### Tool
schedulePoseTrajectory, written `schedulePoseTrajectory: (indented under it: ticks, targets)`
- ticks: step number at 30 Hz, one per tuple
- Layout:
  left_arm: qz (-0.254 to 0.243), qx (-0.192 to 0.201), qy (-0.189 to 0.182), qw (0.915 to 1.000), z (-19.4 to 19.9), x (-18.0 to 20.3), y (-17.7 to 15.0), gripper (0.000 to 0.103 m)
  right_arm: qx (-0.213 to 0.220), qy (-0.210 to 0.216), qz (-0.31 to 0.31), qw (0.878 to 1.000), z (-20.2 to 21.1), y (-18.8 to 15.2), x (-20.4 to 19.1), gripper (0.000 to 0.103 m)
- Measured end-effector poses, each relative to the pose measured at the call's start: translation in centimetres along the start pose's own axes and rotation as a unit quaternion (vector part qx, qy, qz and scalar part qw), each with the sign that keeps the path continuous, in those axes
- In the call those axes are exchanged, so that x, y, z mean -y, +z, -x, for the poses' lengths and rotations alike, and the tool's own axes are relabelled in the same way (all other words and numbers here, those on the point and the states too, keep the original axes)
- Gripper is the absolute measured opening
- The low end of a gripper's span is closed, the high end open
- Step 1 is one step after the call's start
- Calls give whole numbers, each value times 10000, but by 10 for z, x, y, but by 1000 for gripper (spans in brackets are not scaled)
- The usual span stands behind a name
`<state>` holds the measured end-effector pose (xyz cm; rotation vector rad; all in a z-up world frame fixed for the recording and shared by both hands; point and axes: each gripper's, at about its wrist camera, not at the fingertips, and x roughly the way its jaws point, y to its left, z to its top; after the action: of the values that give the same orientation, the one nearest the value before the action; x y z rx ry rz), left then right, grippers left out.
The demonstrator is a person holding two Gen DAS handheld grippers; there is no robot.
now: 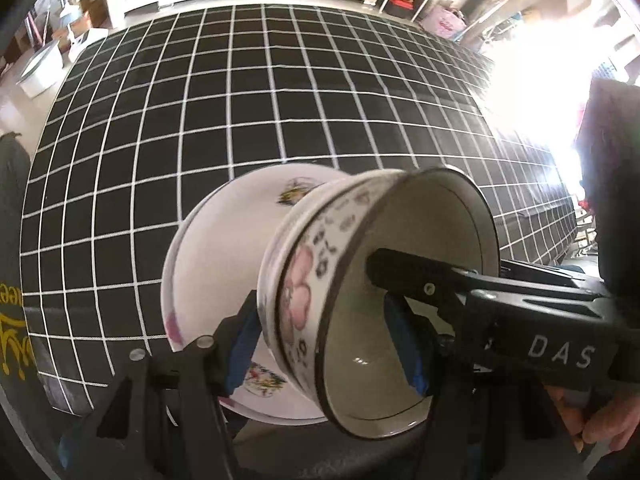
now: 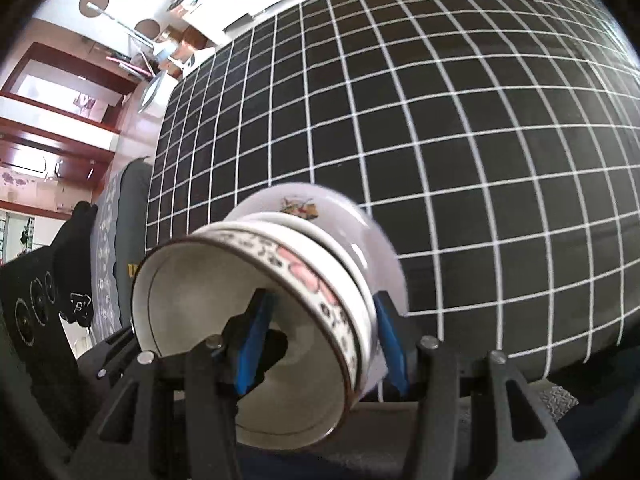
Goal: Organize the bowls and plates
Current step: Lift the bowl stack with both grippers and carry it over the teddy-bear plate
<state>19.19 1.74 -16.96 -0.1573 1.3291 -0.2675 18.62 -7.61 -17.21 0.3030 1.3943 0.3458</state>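
Pink-flowered bowl [image 1: 360, 292] nested on white floral plate [image 1: 208, 280], both tilted.

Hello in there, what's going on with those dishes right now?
Left gripper and right gripper both clamp the bowl-and-plate stack. Flowered bowl nests on plate, lifted over the grid cloth. Nothing in the way.

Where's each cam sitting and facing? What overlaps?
Left wrist: on the left gripper, looking steeply down at the bowl on a plate over the checked cloth; right gripper and a hand show.
Right wrist: on the right gripper, same aim; left gripper's body at left edge.
Shared: bowl, plate, cloth.
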Motion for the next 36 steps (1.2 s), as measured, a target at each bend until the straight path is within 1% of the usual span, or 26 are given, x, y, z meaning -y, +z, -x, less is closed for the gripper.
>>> schedulePoseTrajectory:
  ticks: [4, 8, 13, 18, 19, 22, 24, 26, 28, 33, 36]
  targets:
    - [104, -67, -11, 9999, -10, -10, -3, 59, -118, -39, 21, 9999, -11, 1, -3, 56]
    - [146, -71, -93, 9998, -16, -16, -5, 59, -93, -101, 34, 9999, -12, 2, -3, 54]
    - [149, -64, -80, 9998, -24, -31, -7, 59, -61, -148, 106, 9998, -12, 4, -5, 53]
    - [237, 10, -163, 9996, -20, -49, -9, 59, -37, -182, 174, 9997, -15, 7, -9, 53]
    - [228, 55, -141, 9996, -18, -52, -9, 59, -49, -164, 177, 9997, -17, 7, -9, 53]
    - [117, 200, 147, 9996, -12, -51, -6, 59, -23, -141, 182, 9997, -18, 9, -9, 53]
    - [132, 241, 199, 9994, -7, -53, -2, 59, -1, -133, 213, 9997, -16, 8, -9, 53]
    - [213, 279, 234, 9991, -4, -57, -3, 59, 47, -102, 250, 9996, -12, 6, -8, 53]
    - [296, 304, 266, 9987, -3, -58, -4, 59, 188, -100, 359, 9991, -3, 2, -8, 53]
    - [340, 563, 382, 9971, 13, -59, -20, 59, 455, -154, 493, 9976, 15, -5, -4, 53]
    - [358, 726, 348, 9961, 24, -55, -24, 59, 589, -170, 517, 9968, 23, -10, -1, 53]
